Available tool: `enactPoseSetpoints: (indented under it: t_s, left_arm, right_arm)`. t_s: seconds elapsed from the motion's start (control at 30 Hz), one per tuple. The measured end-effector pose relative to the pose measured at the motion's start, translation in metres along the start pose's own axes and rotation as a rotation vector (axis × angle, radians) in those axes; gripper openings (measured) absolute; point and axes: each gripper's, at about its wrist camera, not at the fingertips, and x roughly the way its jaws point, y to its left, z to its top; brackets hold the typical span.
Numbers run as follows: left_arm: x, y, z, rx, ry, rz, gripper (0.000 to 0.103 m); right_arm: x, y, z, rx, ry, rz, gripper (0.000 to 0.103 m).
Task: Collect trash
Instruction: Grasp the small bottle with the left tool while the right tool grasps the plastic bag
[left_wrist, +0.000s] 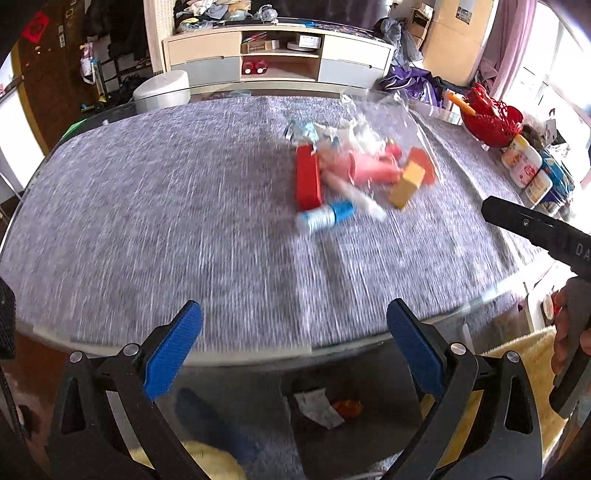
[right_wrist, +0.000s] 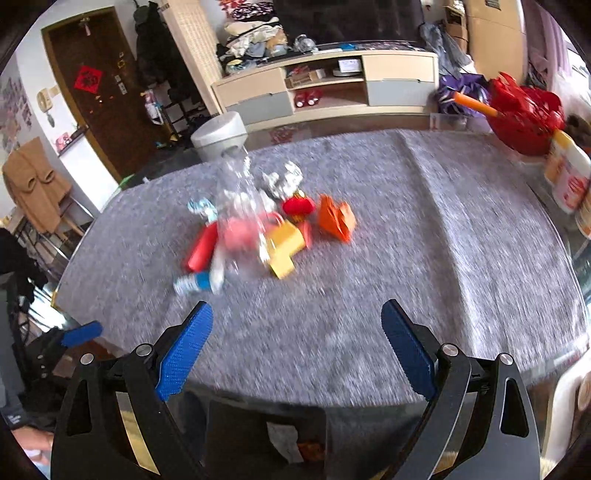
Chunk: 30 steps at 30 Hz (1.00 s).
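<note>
A grey mottled cloth covers the surface (left_wrist: 147, 221), with a low beige and grey cabinet (left_wrist: 277, 55) behind it and a brown door (right_wrist: 92, 85) off to the left in the right wrist view. Both views are smeared by motion blur.

The trash (left_wrist: 351, 173) lies in a loose heap toward the middle of the surface. In it are a red box (left_wrist: 308, 177), a pink tube-shaped piece (left_wrist: 369, 168), a yellow block (left_wrist: 406, 184), a small bottle with a blue cap (left_wrist: 325, 218) lying on its side at the near edge of the heap, a white stick-like piece (left_wrist: 360, 197), and crumpled clear plastic (left_wrist: 384, 110) over and behind the rest. In the right wrist view an orange folded piece (right_wrist: 338, 221) sits just beside the heap on its right. Finer detail is lost to blur.

The left hand-held gripper (left_wrist: 295, 332) hovers over the near edge of the surface, its blue-padded jaws spread wide with nothing between them; the heap is well ahead of it and slightly to the right. The right hand-held gripper (right_wrist: 297, 332) is likewise spread wide and empty, with the heap ahead and slightly to its left, the bottle nearest its left finger (right_wrist: 184, 354).

A red basket (left_wrist: 491, 118) and several jars (left_wrist: 528, 170) stand at the right edge of the surface.
</note>
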Motion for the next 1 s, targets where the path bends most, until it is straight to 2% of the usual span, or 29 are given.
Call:
enactPoseSetpoints:
  t_s: [0.17, 0.23, 0.37, 0.43, 0.5, 0.57, 0.63, 0.7, 0.73, 0.8, 0.87, 1.0]
  left_arm:
    - [0.031, 0.002, 0.024, 0.014, 0.024, -0.006, 0.095]
    - [0.043, 0.001, 0.032, 0.03, 0.033, -0.013, 0.094]
    - [0.062, -0.002, 0.042, 0.052, 0.052, -0.026, 0.081]
    - [0.069, -0.003, 0.047, 0.057, 0.055, -0.04, 0.077]
    - [0.074, -0.006, 0.051, 0.068, 0.055, -0.052, 0.07]
    - [0.079, -0.009, 0.054, 0.08, 0.06, -0.073, 0.063]
    - [0.083, -0.013, 0.055, 0.092, 0.071, -0.088, 0.06]
    - [0.084, -0.014, 0.055, 0.099, 0.068, -0.093, 0.058]
    - [0.083, -0.015, 0.055, 0.097, 0.068, -0.104, 0.057]
    - [0.083, -0.016, 0.055, 0.098, 0.07, -0.115, 0.043]
    - [0.082, -0.02, 0.054, 0.108, 0.074, -0.125, 0.034]
    - [0.08, -0.023, 0.049, 0.119, 0.073, -0.11, 0.026]
  right_arm:
    - [0.019, 0.012, 0.025, -0.026, -0.01, 0.012, 0.092]
    - [0.028, 0.014, 0.032, -0.027, -0.003, 0.021, 0.088]
    - [0.044, 0.014, 0.04, -0.025, 0.019, 0.04, 0.085]
    - [0.05, 0.015, 0.043, -0.024, 0.027, 0.047, 0.083]
    - [0.054, 0.015, 0.044, -0.022, 0.035, 0.06, 0.076]
    - [0.058, 0.017, 0.046, -0.024, 0.043, 0.069, 0.074]
    - [0.061, 0.019, 0.048, -0.03, 0.047, 0.075, 0.07]
    - [0.063, 0.021, 0.048, -0.034, 0.055, 0.088, 0.061]
    - [0.064, 0.022, 0.048, -0.037, 0.057, 0.091, 0.059]
    - [0.066, 0.022, 0.048, -0.049, 0.063, 0.088, 0.046]
    - [0.068, 0.023, 0.048, -0.054, 0.069, 0.09, 0.036]
    - [0.065, 0.024, 0.045, -0.065, 0.068, 0.1, 0.023]
